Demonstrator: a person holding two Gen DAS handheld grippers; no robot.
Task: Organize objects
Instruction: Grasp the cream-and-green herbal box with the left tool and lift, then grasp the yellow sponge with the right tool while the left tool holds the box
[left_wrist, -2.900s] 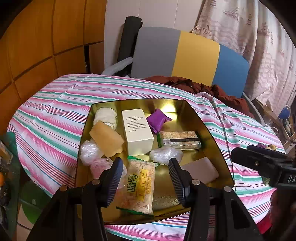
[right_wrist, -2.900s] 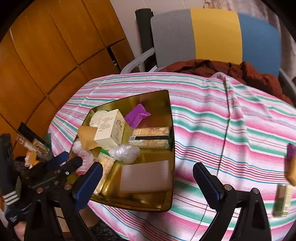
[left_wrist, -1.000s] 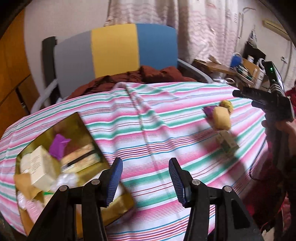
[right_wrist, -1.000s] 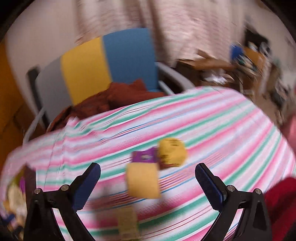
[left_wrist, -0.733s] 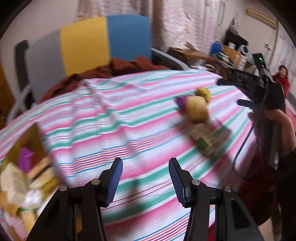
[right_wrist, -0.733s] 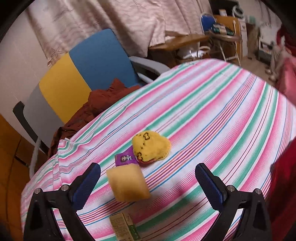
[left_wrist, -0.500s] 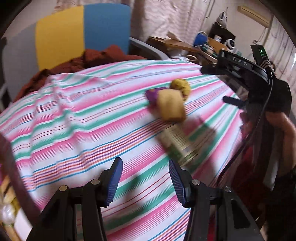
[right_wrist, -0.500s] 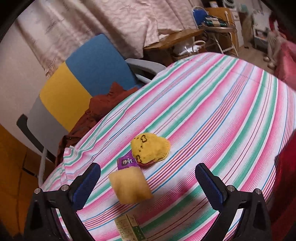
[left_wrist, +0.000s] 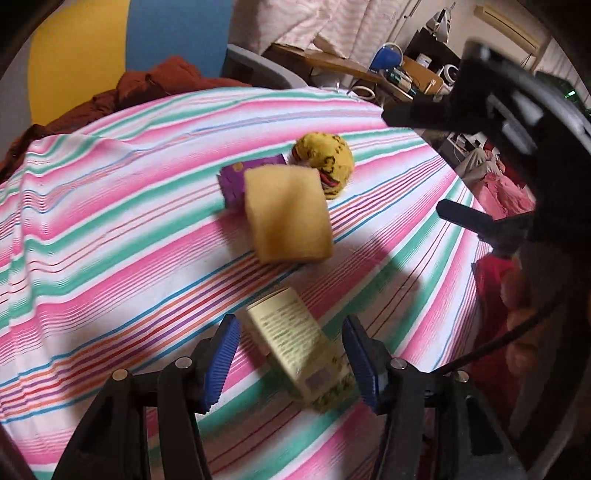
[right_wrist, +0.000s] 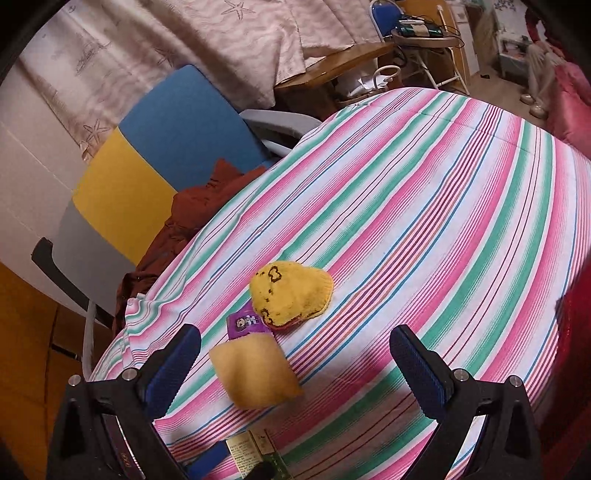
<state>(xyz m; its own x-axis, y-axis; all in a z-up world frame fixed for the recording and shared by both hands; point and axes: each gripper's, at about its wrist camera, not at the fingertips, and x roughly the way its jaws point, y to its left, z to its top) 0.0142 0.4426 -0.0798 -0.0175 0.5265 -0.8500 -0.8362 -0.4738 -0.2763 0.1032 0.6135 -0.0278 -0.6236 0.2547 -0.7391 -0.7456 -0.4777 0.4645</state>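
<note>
My left gripper (left_wrist: 290, 354) hangs low over the pink, green and white striped tablecloth (left_wrist: 122, 229) with its blue ribbed pads spread wide on either side of a pale green printed carton (left_wrist: 299, 350) lying on its side, neither pad touching it as far as the blurred view lets me judge. Just ahead of that carton sits a soft tan square sponge block (left_wrist: 286, 214), a small purple packet (left_wrist: 236, 177) tucked behind it and a yellow knitted pouch with dark markings (left_wrist: 325, 160) beyond. My right gripper (right_wrist: 295, 363) is also spread apart and empty, the tan block (right_wrist: 255, 371) lying between its pads toward the left one, the yellow pouch (right_wrist: 290, 297) just in front.
</note>
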